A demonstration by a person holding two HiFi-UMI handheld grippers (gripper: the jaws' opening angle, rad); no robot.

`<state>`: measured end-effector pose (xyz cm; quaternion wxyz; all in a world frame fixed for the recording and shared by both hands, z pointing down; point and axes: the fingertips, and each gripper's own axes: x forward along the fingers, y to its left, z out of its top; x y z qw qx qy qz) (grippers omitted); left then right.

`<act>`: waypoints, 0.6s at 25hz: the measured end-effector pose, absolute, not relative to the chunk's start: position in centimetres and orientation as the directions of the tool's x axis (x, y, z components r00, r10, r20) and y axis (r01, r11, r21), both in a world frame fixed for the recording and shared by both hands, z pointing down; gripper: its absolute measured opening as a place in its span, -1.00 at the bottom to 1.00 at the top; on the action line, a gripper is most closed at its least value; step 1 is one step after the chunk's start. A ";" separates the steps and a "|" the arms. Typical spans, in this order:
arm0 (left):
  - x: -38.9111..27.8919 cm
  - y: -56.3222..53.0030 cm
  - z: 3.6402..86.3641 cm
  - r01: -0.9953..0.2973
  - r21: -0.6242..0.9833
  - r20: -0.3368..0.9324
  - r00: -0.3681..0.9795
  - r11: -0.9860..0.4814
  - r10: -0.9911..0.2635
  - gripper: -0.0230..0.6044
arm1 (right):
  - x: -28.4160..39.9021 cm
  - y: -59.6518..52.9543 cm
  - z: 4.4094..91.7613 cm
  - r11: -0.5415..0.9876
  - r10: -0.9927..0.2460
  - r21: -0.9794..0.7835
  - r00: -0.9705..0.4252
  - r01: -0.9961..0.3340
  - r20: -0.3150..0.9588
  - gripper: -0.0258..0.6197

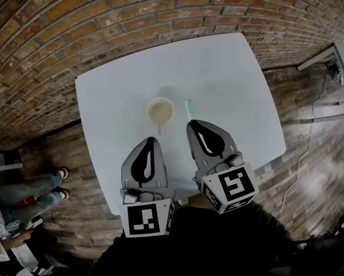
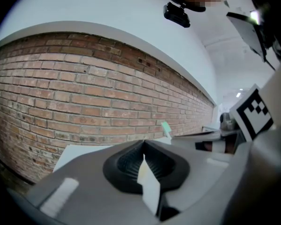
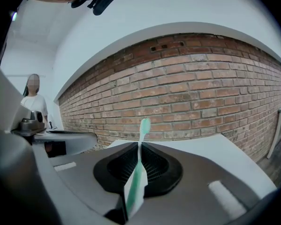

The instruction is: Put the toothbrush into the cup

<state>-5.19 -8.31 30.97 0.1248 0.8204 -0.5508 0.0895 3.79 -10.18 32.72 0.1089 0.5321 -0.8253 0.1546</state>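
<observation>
On the white table (image 1: 229, 79) stands a cream cup (image 1: 159, 111), upright, with its handle toward me. My right gripper (image 1: 190, 122) is shut on a mint-green toothbrush (image 1: 188, 106), whose head sticks out past the jaw tips just right of the cup. In the right gripper view the toothbrush (image 3: 141, 139) runs up between the closed jaws of that gripper (image 3: 140, 145). My left gripper (image 1: 150, 140) hovers just short of the cup's handle, its jaws together at the tips (image 2: 143, 143) and holding nothing I can make out. The toothbrush head (image 2: 165, 127) shows to its right.
A brick wall stands behind the table. A person (image 1: 11, 203) stands on the wooden floor at lower left, and a person (image 3: 34, 100) appears far left in the right gripper view. A white cable (image 1: 301, 154) and metal-legged furniture (image 1: 327, 59) lie to the right.
</observation>
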 end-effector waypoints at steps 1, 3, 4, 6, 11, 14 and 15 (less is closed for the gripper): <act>-5.2 -8.3 30.6 -0.928 0.101 0.282 0.372 -0.358 -0.884 -0.90 | 3.6 -10.2 32.0 0.398 -0.846 -0.138 -0.421 -0.907 0.328 -0.84; -5.2 -8.5 29.6 -0.934 0.091 0.274 0.357 -0.345 -0.893 -0.90 | 3.3 -10.3 30.4 0.423 -0.848 -0.132 -0.443 -0.897 0.293 -0.84; -5.2 -8.7 29.0 -0.937 0.090 0.265 0.349 -0.337 -0.899 -0.90 | 3.0 -10.5 29.5 0.438 -0.847 -0.125 -0.456 -0.890 0.273 -0.84; -5.3 -9.1 27.7 -0.944 0.089 0.230 0.331 -0.319 -0.915 -0.90 | 2.6 -11.0 27.5 0.475 -0.843 -0.108 -0.487 -0.873 0.228 -0.84; -5.9 -9.1 24.7 -0.956 0.070 0.161 0.294 -0.286 -0.942 -0.90 | 2.2 -11.0 23.1 0.519 -0.839 -0.092 -0.527 -0.850 0.134 -0.84; -5.6 -8.7 23.9 -0.957 0.066 0.146 0.290 -0.283 -0.946 -0.90 | 2.0 -10.6 21.6 0.539 -0.832 -0.083 -0.545 -0.838 0.101 -0.84; -5.5 -8.7 23.7 -0.957 0.066 0.145 0.289 -0.282 -0.946 -0.90 | 1.9 -10.6 21.4 0.545 -0.829 -0.081 -0.551 -0.834 0.095 -0.84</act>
